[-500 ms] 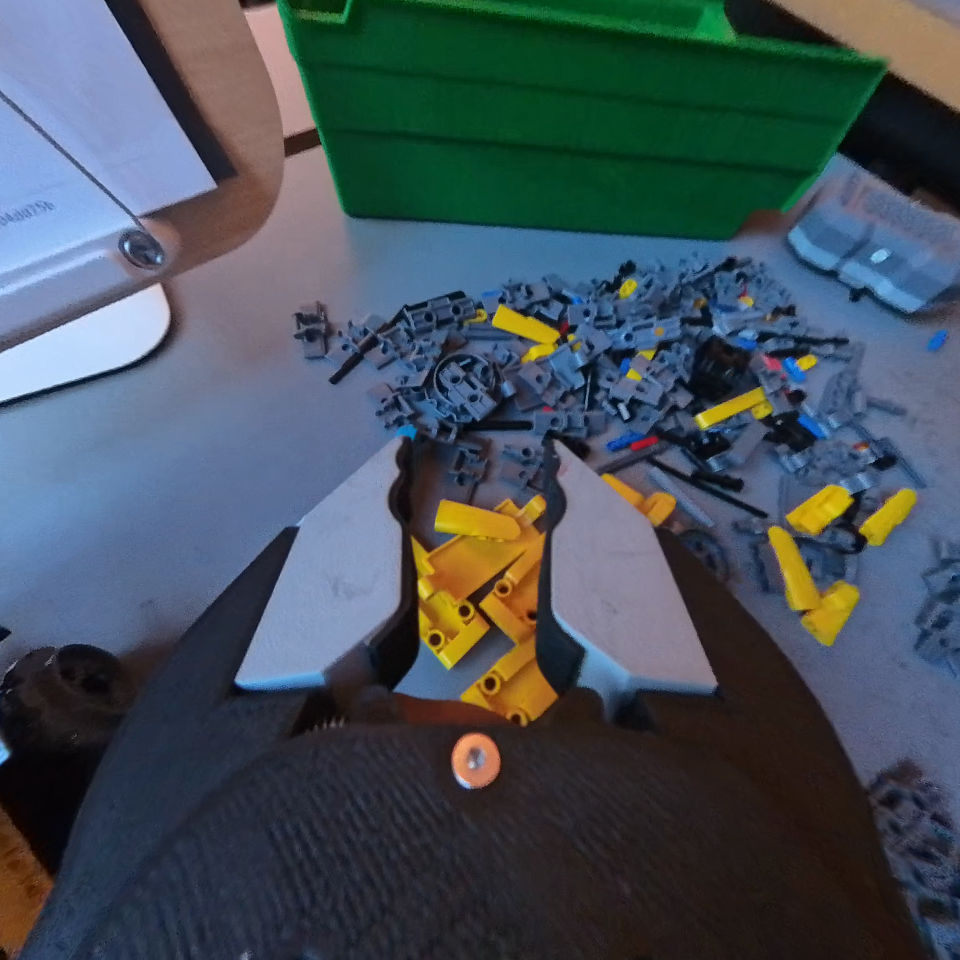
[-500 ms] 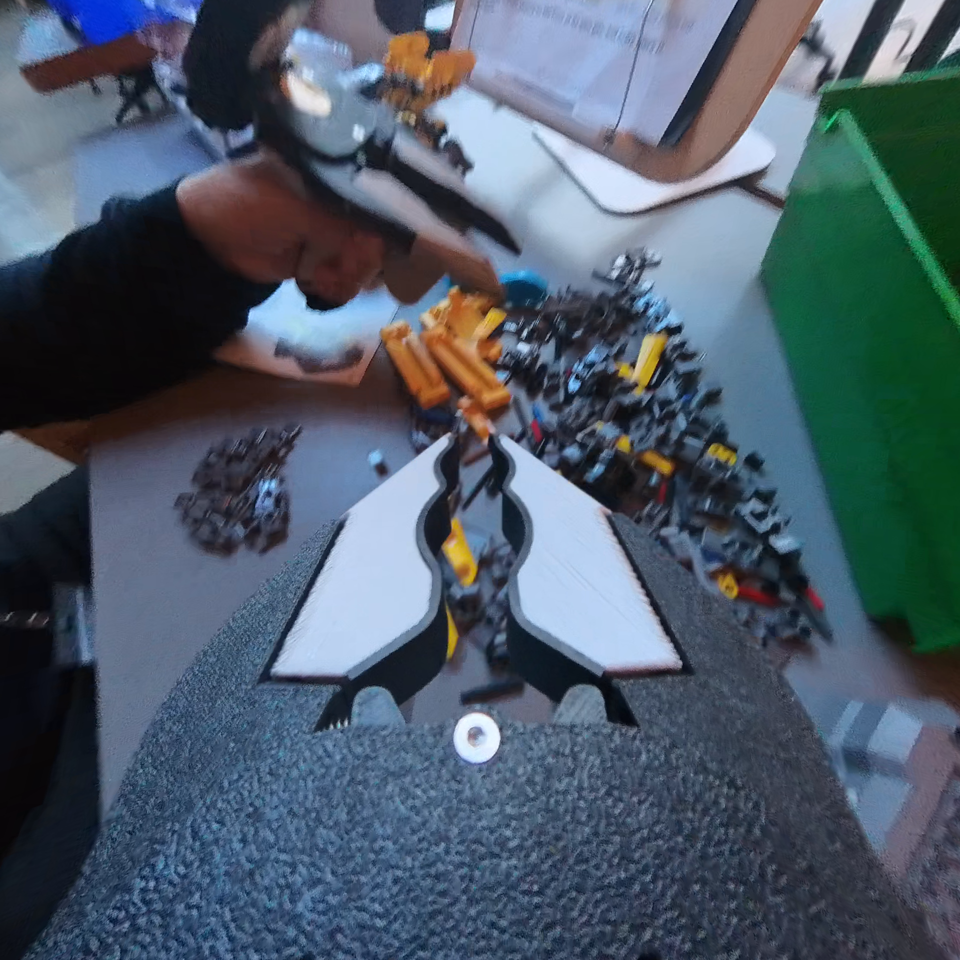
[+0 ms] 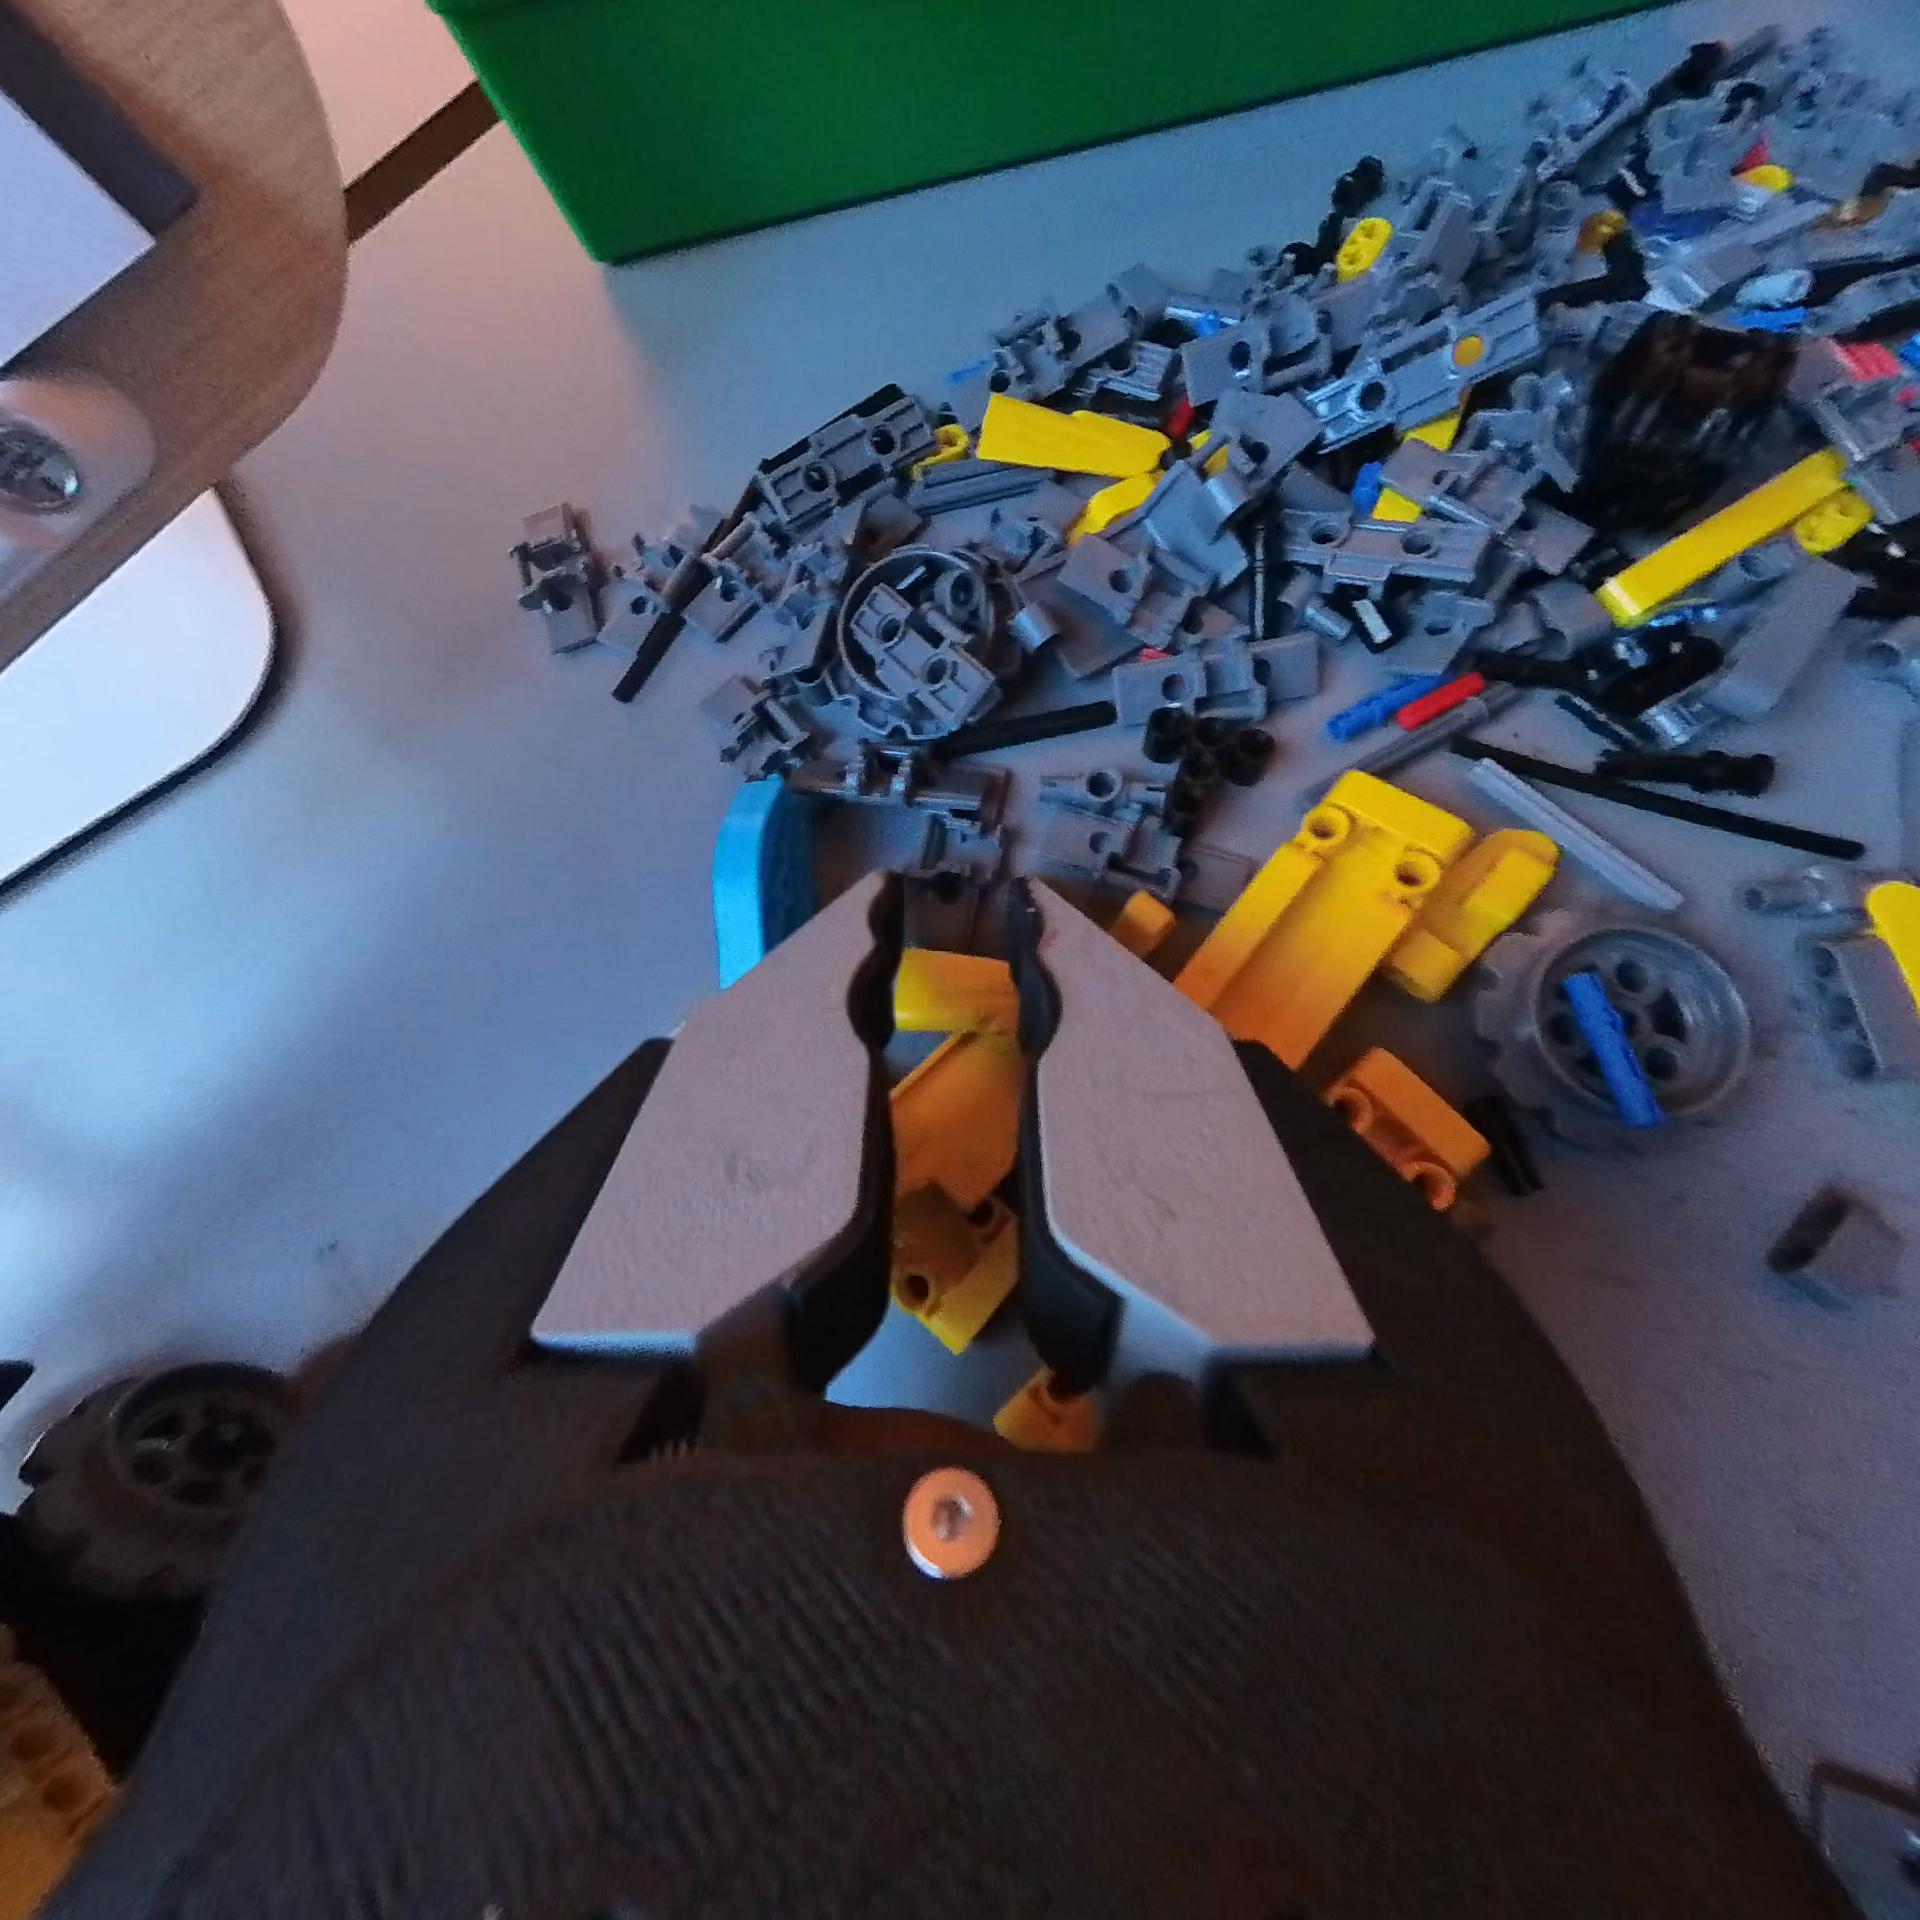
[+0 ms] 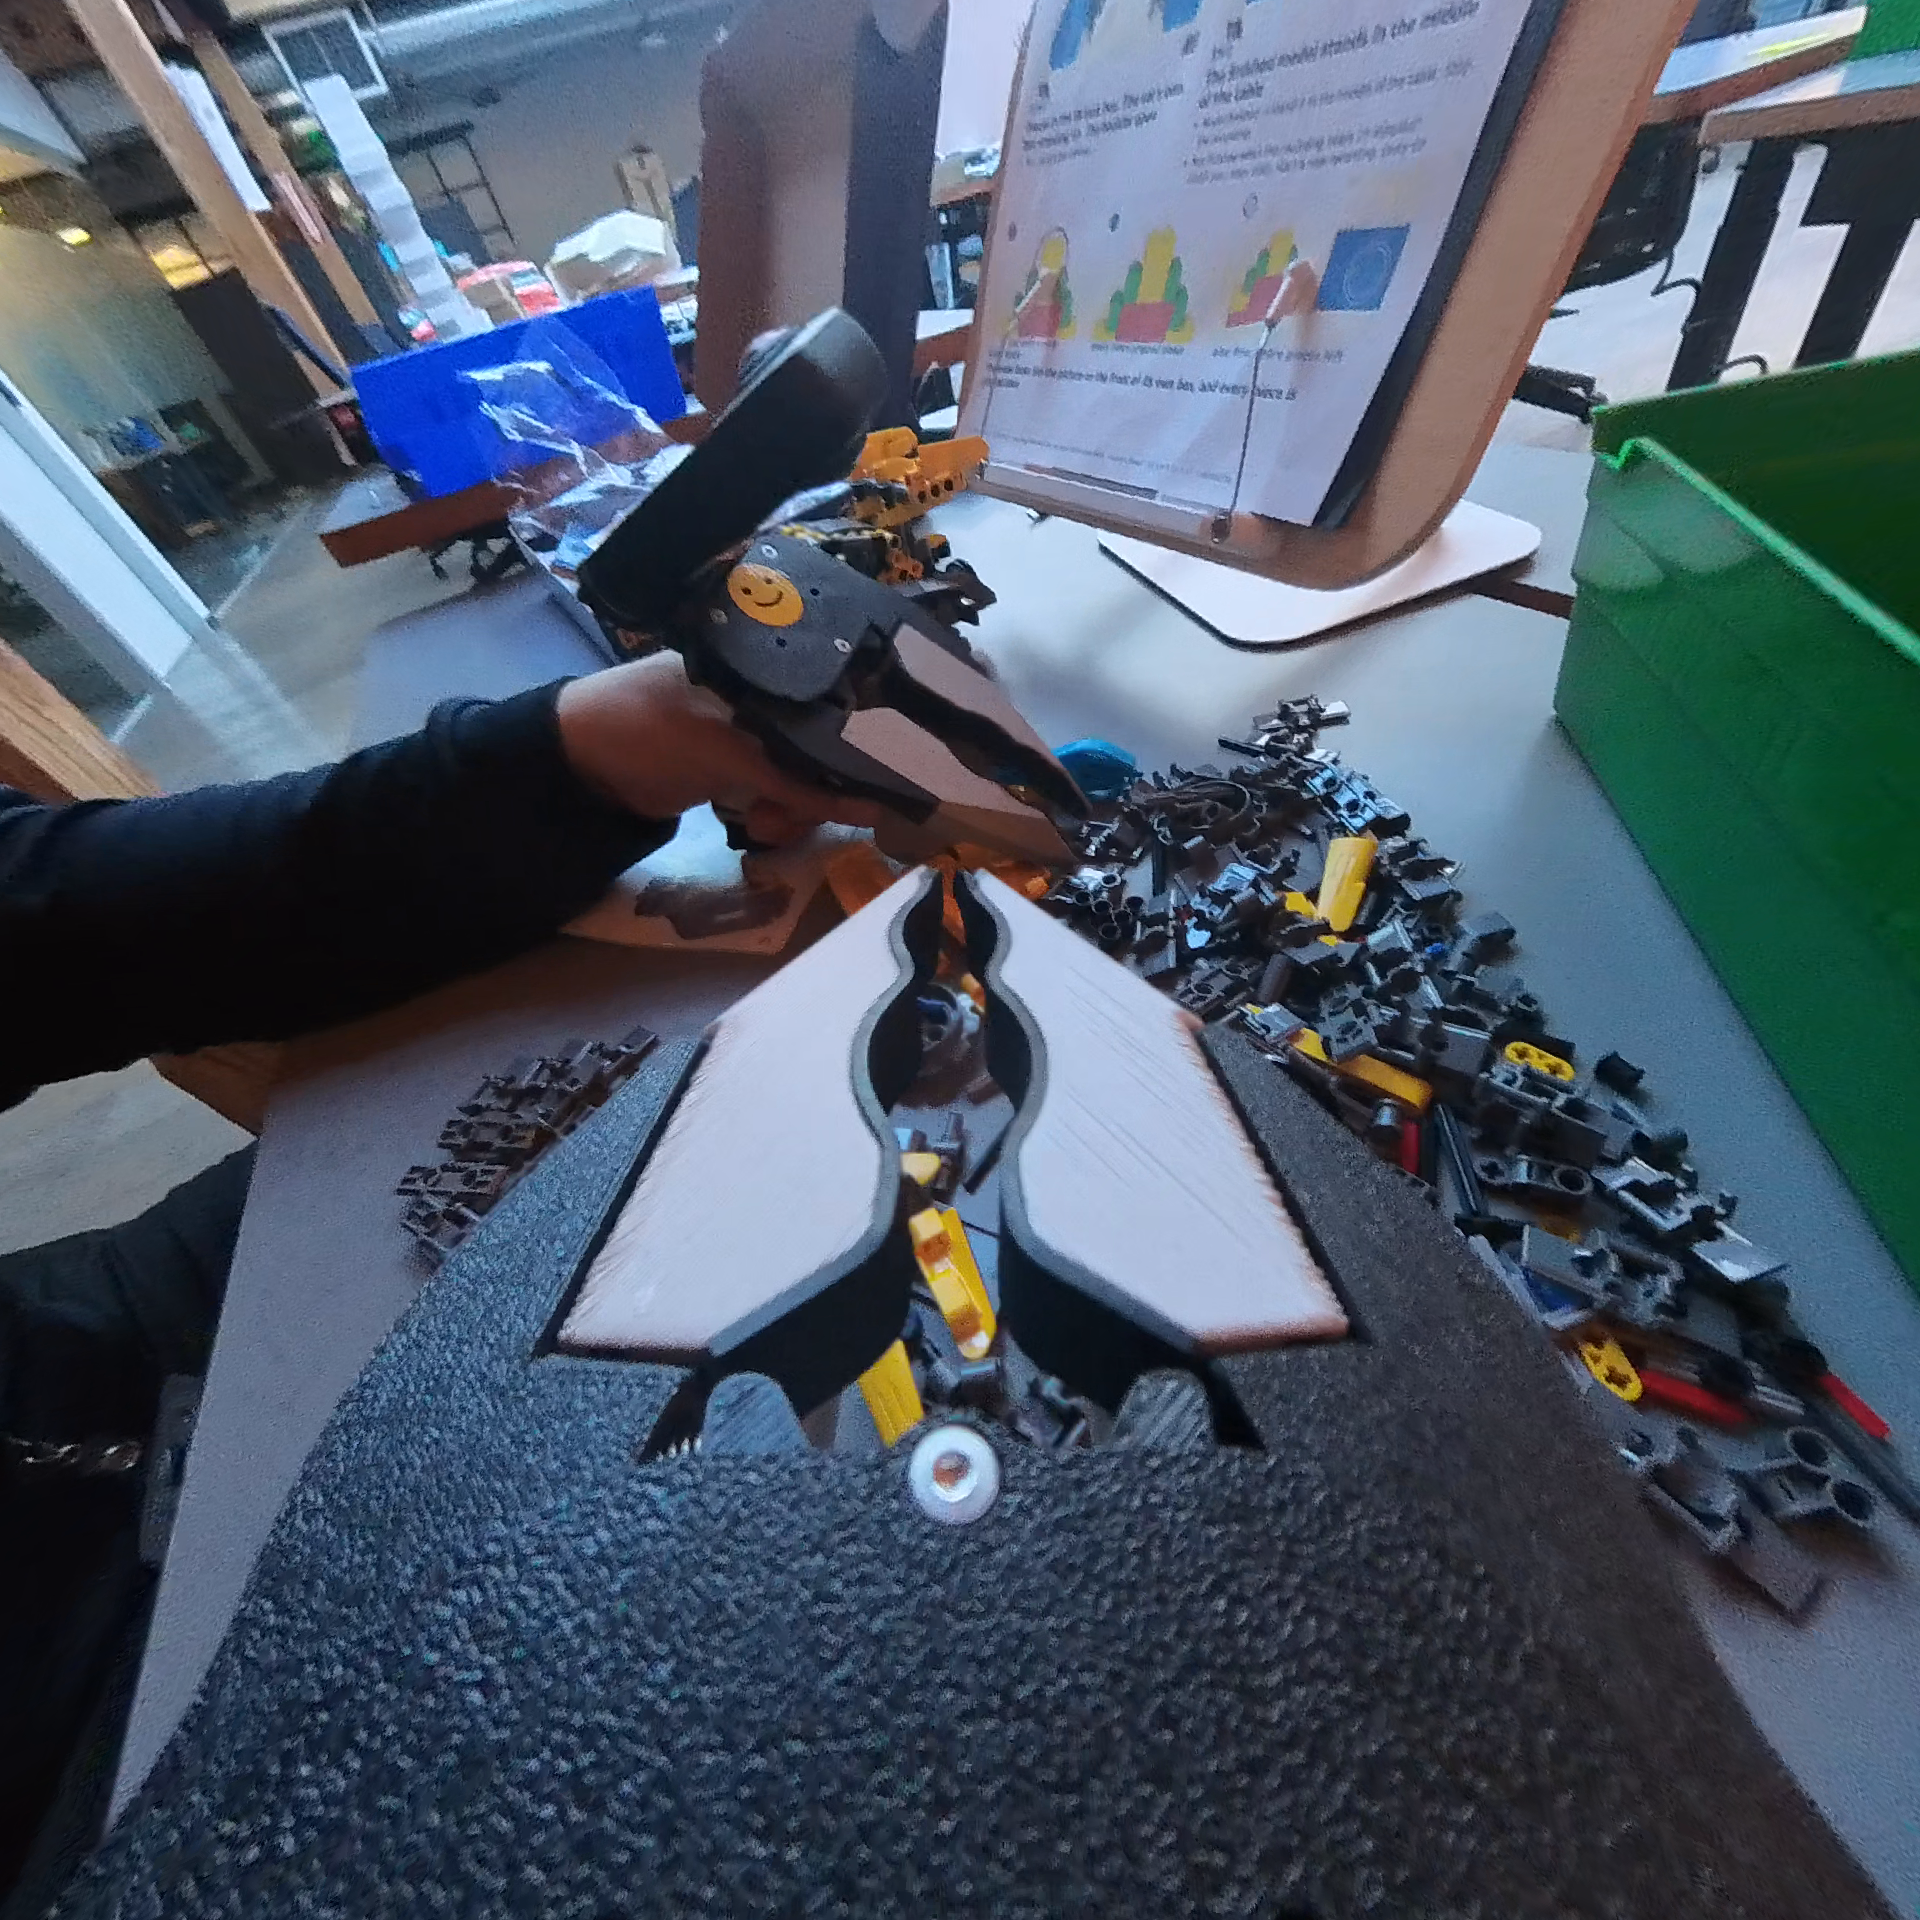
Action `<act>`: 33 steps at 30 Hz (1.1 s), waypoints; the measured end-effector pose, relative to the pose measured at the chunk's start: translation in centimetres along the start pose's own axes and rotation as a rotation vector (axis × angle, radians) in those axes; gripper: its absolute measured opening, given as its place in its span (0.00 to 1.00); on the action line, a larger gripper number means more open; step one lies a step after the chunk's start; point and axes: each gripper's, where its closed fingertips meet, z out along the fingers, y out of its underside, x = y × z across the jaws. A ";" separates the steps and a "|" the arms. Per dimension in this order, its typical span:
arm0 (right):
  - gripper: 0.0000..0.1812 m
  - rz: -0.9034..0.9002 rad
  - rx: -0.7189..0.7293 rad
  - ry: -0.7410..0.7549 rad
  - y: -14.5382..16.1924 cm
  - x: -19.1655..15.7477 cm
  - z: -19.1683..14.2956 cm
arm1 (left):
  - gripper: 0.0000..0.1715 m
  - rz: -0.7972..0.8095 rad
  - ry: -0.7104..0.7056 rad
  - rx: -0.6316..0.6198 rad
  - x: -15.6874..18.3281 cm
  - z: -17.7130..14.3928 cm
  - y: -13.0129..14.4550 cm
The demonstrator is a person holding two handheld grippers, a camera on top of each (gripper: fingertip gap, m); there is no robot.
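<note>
The left gripper [image 3: 951, 894], jaws a little apart and holding nothing, hangs over yellow bricks [image 3: 961, 1091] on the surface [image 3: 436, 831]; the grey brick pile [image 3: 1299, 499] lies just ahead. The right gripper [image 4: 948, 888], nearly closed and empty, hovers above the same pile. A green bin [image 4: 1756, 727] stands to its right; I cannot see inside.

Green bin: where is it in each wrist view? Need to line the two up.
Left wrist view: green bin across the top edge, behind the brick pile.
Right wrist view: green bin along the right edge, right of the pile.
Shared landmark: the light-blue curved piece at the left gripper's tips.
</note>
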 end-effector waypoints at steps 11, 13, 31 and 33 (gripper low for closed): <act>0.01 0.012 -0.033 0.000 1.0 0.2 0.5 | 0.00 0.019 0.013 0.075 0.5 -1.2 -1.8; 0.01 0.014 -0.034 0.001 1.0 0.3 0.5 | 0.00 0.018 0.016 0.085 0.5 -1.4 -2.0; 0.01 0.005 -0.035 -0.025 0.8 -0.5 0.9 | 0.09 -0.048 0.058 0.001 0.7 0.5 -0.5; 0.01 0.006 -0.037 -0.023 0.9 -0.4 0.8 | 0.09 -0.027 0.046 0.002 0.8 0.4 -0.5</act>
